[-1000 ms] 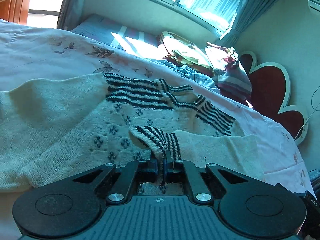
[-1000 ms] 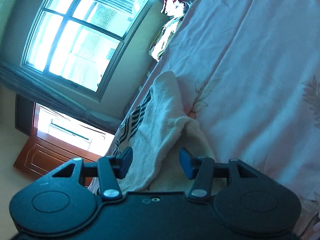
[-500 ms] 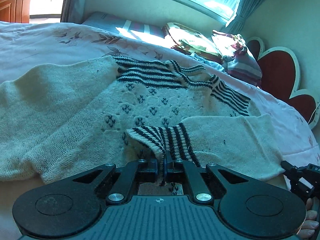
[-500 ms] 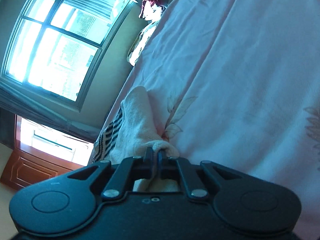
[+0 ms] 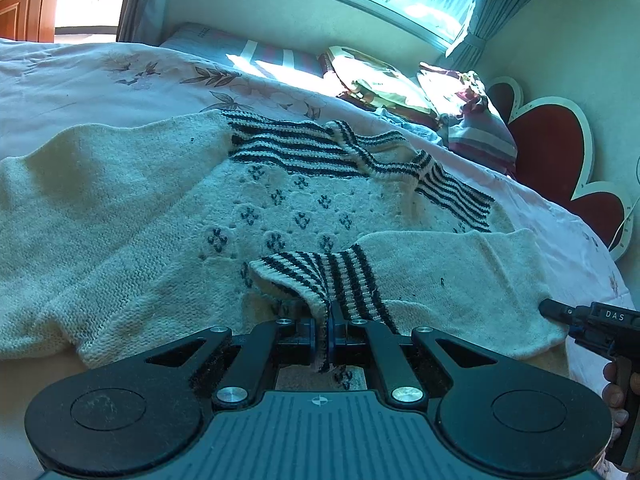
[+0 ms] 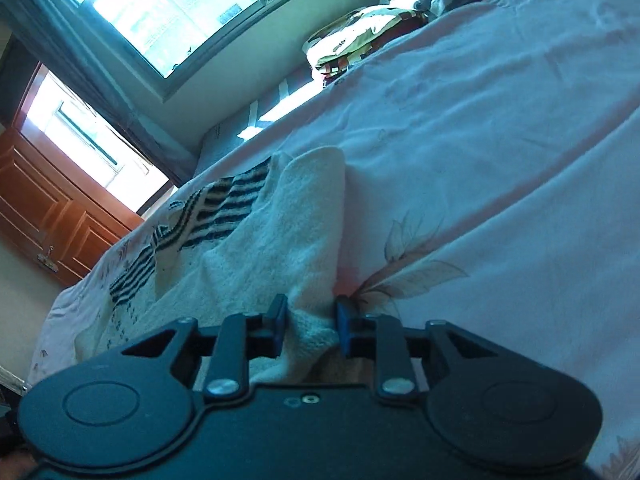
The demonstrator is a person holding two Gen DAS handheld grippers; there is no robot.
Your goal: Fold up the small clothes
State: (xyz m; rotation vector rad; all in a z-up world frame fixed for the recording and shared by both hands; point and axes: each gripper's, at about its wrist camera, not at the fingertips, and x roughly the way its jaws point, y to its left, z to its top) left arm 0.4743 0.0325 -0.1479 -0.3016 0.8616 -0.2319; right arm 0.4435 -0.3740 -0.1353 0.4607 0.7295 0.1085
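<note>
Stripes of the sweater's cuff (image 5: pixel 320 276) sit pinched in the fully closed left tool (image 5: pixel 324 334), a detail only the left wrist view gives, along with the cream sweater (image 5: pixel 160 216) spread flat on the bed and the right tool's tip at its folded sleeve edge. From the right wrist view, the right tool (image 6: pixel 310 330) clamps a thick bunch of cream knit between its pads. Beyond lie the pink floral bedspread (image 6: pixel 500 140), piled clothes (image 5: pixel 472 120), a heart-shaped headboard (image 5: pixel 560 152), the window (image 6: pixel 168 4) and a wooden door (image 6: pixel 44 208).
</note>
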